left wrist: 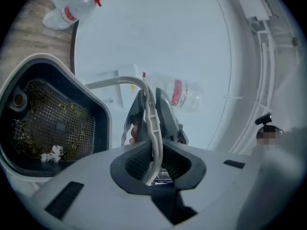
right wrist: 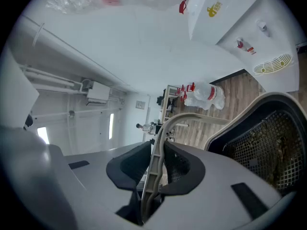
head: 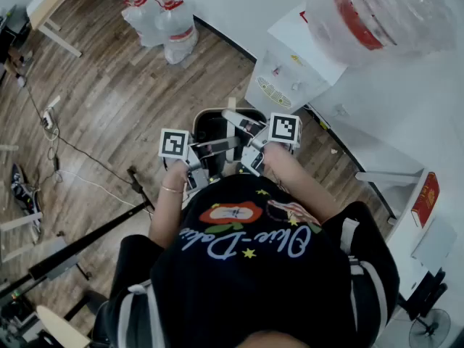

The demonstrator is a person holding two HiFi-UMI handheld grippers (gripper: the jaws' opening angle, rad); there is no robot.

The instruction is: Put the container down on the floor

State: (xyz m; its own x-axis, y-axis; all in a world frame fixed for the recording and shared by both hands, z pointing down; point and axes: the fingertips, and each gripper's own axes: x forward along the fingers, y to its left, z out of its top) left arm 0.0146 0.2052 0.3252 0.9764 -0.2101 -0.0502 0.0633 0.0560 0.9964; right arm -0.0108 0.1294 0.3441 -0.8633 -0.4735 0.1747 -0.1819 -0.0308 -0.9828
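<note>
The container (head: 206, 114) is a bin with a white rim and a black inside. It sits low in front of the person, over the wooden floor. In the left gripper view the container (left wrist: 53, 123) shows a black mesh strainer with bits of debris. Its thin white handle (left wrist: 151, 123) runs between the jaws of my left gripper (left wrist: 154, 162), which is shut on it. The same handle (right wrist: 160, 143) passes through my right gripper (right wrist: 156, 164), also shut on it, with the container (right wrist: 259, 138) to the right. In the head view the left gripper (head: 221, 146) and right gripper (head: 235, 119) meet over the bin.
A white water dispenser (head: 290, 78) with a large bottle (head: 384, 13) on top stands just beyond the bin, against the white wall. Empty water bottles (head: 163, 13) lie on the floor further back. Cables (head: 51, 136) and a black stand leg (head: 87, 238) are at the left.
</note>
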